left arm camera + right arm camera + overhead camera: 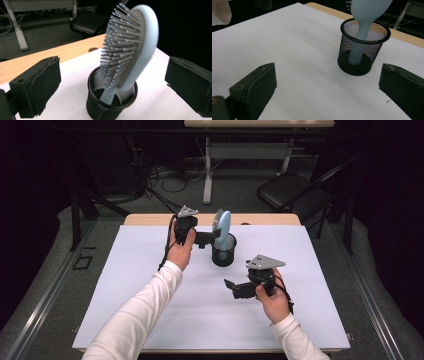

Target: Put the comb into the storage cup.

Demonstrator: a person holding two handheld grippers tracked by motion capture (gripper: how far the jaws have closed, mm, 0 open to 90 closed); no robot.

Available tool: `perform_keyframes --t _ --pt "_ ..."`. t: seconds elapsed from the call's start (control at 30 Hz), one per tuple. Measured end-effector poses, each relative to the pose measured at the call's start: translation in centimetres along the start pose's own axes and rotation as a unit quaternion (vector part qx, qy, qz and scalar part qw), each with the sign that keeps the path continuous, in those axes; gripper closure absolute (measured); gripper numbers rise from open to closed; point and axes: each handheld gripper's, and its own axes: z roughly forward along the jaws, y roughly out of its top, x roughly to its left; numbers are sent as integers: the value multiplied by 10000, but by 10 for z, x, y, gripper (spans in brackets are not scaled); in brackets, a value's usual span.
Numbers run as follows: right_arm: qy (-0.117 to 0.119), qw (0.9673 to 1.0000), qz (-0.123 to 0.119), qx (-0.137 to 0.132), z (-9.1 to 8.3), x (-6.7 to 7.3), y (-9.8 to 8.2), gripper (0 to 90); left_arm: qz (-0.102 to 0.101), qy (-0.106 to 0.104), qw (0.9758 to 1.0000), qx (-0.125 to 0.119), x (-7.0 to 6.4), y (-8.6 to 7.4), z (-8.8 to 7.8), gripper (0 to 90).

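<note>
Nearest, the right tool [231, 286] waits with jaws spread at 5 o'clock of the mesh cup [223, 251]. Further, the hairbrush [223, 227] stands handle-down inside the cup, leaning on its rim, and the left tool [212, 238], spread wide, flanks it, probably to grip it.

A pale blue oval hairbrush with grey bristles [223, 225] stands handle-down in a black wire-mesh cup [223, 251], its head leaning out above the rim, near the far middle of a white sheet covering a wooden table [150, 285]. The left gripper [209, 238] sits just left of the cup, jaws spread either side of the brush. The right gripper [231, 287] hovers nearer the person, before and slightly right of the cup, well apart from it. A black folding chair [292, 190] stands behind the table, to the right.
</note>
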Motion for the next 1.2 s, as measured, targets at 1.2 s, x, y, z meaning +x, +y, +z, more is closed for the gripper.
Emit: perform_keyframes --t 1.2 --pt "-11 10000 47 18 -1 -1 0 3 -24 -385 9978 539 9 -18 -42 6"
